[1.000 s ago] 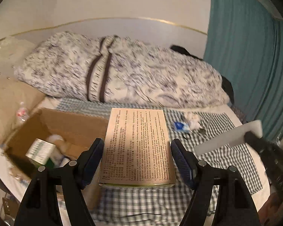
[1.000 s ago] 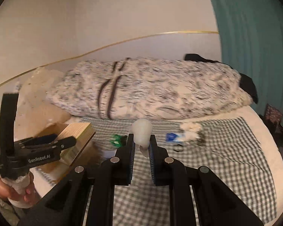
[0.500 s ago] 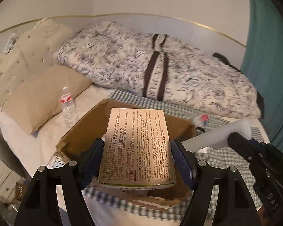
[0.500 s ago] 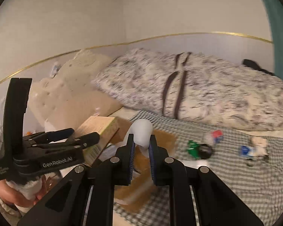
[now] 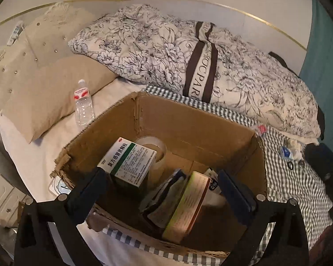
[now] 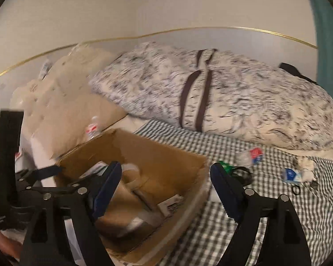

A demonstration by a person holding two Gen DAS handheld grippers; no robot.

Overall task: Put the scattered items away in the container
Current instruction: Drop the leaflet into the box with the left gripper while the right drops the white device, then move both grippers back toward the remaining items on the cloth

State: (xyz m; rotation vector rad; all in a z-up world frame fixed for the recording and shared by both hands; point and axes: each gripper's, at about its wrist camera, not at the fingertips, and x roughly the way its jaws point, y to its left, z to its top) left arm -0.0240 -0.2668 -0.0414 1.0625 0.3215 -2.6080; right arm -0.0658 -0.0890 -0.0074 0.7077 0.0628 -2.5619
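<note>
An open cardboard box (image 5: 188, 119) (image 6: 157, 155) sits on the bed. Inside it in the left wrist view lie a tan medicine box (image 5: 186, 206) on its edge, a green-and-white medicine box (image 5: 131, 164), a roll of clear tape (image 5: 155, 148) and a dark packet (image 5: 166, 190). My left gripper (image 5: 162, 190) is open and empty above the box. My right gripper (image 6: 166, 188) is open and empty over the box's right side. On the checked cloth remain a green item (image 6: 226, 166), a crumpled red-and-blue wrapper (image 6: 253, 155) and a blue-and-white packet (image 6: 293, 175).
A floral duvet (image 5: 188, 51) lies rolled behind the box. A beige pillow (image 5: 44, 93) and a water bottle (image 5: 83, 104) lie to its left. A teal curtain (image 5: 322, 44) hangs at the right. A black hair tie (image 6: 296, 189) lies on the cloth.
Both grippers have opened over the box. The tan medicine box has dropped from the left gripper into the box; the white item has left the right gripper.
</note>
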